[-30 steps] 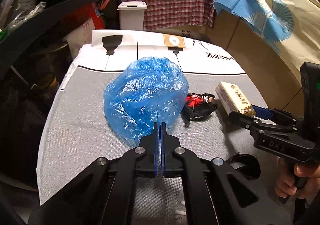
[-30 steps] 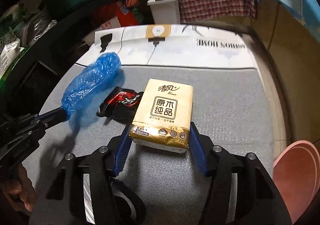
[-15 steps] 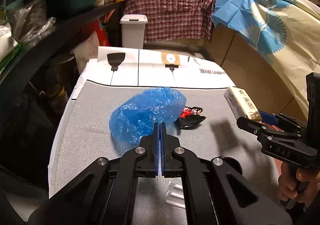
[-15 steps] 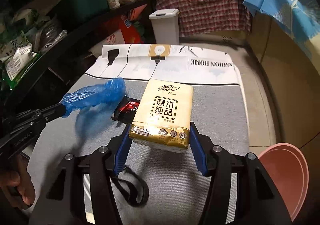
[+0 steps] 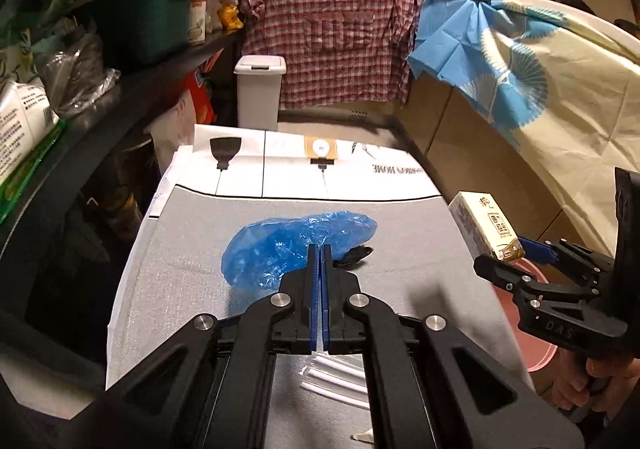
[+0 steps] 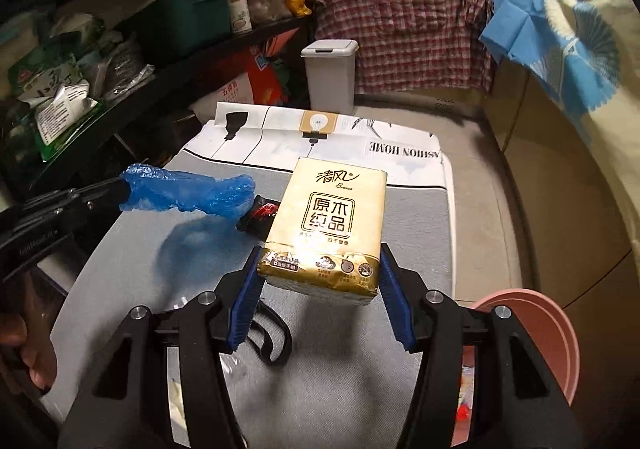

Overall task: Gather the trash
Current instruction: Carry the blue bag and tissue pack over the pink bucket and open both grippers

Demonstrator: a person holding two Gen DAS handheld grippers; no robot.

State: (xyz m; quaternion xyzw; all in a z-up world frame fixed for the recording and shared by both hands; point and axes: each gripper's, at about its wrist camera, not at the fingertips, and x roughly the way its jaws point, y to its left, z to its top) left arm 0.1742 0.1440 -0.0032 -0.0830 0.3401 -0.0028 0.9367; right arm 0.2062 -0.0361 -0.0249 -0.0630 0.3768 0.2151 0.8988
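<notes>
My left gripper [image 5: 319,249] is shut on a crumpled blue plastic cover [image 5: 296,249] and holds it in the air above the grey table [image 5: 192,233]; it also shows in the right wrist view [image 6: 188,193]. My right gripper [image 6: 320,269] is shut on a gold tissue pack [image 6: 328,225], held above the table's right side; the pack also shows in the left wrist view [image 5: 484,225]. A black and red wrapper [image 6: 260,215] lies on the table beneath the blue cover.
A pink bin [image 6: 540,333] stands on the floor right of the table. A black loop [image 6: 276,337] and white straws [image 5: 332,381] lie near the front edge. A white lidded bin [image 5: 259,91] stands beyond the table. Shelves line the left.
Both grippers have risen with their loads and pulled back from the table. The blue cover has lifted off the table and hangs flatter. The pink bin now shows in the left view.
</notes>
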